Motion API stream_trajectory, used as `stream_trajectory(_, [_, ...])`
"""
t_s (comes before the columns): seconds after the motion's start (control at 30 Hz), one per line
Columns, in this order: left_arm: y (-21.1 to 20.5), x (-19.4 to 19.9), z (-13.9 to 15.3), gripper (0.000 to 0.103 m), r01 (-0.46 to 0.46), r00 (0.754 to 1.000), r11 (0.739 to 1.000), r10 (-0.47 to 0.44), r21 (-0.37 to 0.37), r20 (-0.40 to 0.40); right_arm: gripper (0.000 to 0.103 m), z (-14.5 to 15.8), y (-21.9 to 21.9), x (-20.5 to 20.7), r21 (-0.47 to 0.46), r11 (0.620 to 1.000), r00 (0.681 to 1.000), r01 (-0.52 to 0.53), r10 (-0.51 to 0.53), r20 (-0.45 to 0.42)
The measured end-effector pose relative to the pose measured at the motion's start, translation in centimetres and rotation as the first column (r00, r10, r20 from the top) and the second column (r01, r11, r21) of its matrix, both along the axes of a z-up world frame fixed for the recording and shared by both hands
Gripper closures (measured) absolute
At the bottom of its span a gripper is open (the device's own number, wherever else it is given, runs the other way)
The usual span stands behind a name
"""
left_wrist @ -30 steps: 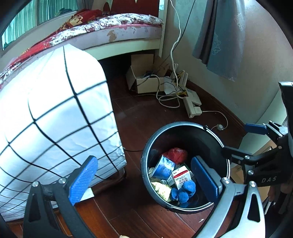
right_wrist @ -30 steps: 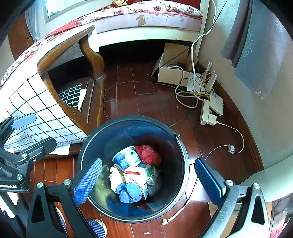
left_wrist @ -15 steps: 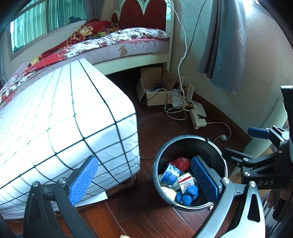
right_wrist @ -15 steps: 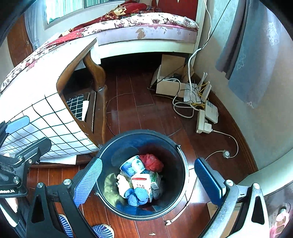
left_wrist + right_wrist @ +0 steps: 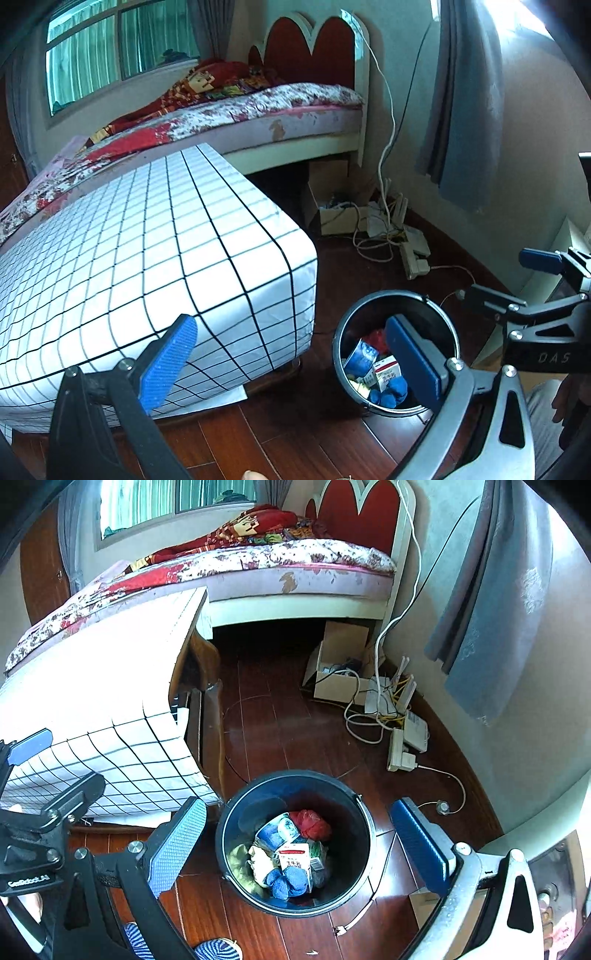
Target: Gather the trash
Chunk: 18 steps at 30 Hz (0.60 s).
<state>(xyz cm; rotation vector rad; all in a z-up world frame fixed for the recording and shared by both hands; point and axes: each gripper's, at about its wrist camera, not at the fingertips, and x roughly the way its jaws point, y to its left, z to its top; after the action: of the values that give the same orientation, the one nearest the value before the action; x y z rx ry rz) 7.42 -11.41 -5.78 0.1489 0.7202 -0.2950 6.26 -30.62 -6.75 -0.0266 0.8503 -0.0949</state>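
The round dark plastic bin [image 5: 295, 843] stands on the red-brown wooden floor [image 5: 295, 734], below and ahead of me, just beside the corner of the low table draped in a white cloth with a black grid [image 5: 147, 258]. It is partly filled: a small white and red carton [image 5: 295, 864], a blue and white paper cup lying on its side [image 5: 279, 829], a crumpled red wrapper [image 5: 310, 821], a clump of blue knitted fabric [image 5: 290, 880] and something yellowish [image 5: 240, 864] against the left wall.

I judge all of it light. The carton and cup are thin-walled and would crush under a hard squeeze, so I would take the carton across its flat faces, gently. The wrapper and fabric are soft and would bunch between my pads wherever I take them. The bin itself looks stiff; its rim [image 5: 397, 293] is the obvious place to hold, or what seems to be a thin wire handle lying along the rim. The smooth plastic wall may slip.

My left gripper [image 5: 291, 358] has its blue pads spread wide and holds nothing. My right gripper [image 5: 299, 845] is likewise spread wide and empty, the bin showing between its pads. Both hang well above the bin, touching nothing.

Farther off, a power strip with tangled white cables [image 5: 399, 746] lies by the wall near an open cardboard box [image 5: 336, 675], under a bed with a floral mattress [image 5: 258, 565].
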Motion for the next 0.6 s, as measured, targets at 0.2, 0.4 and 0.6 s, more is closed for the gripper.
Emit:
stream_trajectory(0.2, [1.8,-1.7,2.6,0.001,-0.026,0.999,0.999,0.027,-0.027,0.028,0.001,3.9,1.6,-2.0,-0.013,1.0,0.999,0.004,-0.004,0.052])
stream_trajectory(0.4, [3.1,-3.7,5.5,0.001,-0.038,0.995,0.998,0.042,-0.05,0.091,0.001,7.3,3.2,-4.5,-0.022,1.0,0.994,0.004,-0.002,0.106])
stream_trajectory(0.6, [3.7,-6.1,8.1,0.001,-0.03,0.988,0.997,0.04,-0.069,0.152,0.001,10.0,4.8,-7.2,-0.048,0.999,0.988,0.005,0.003,0.155])
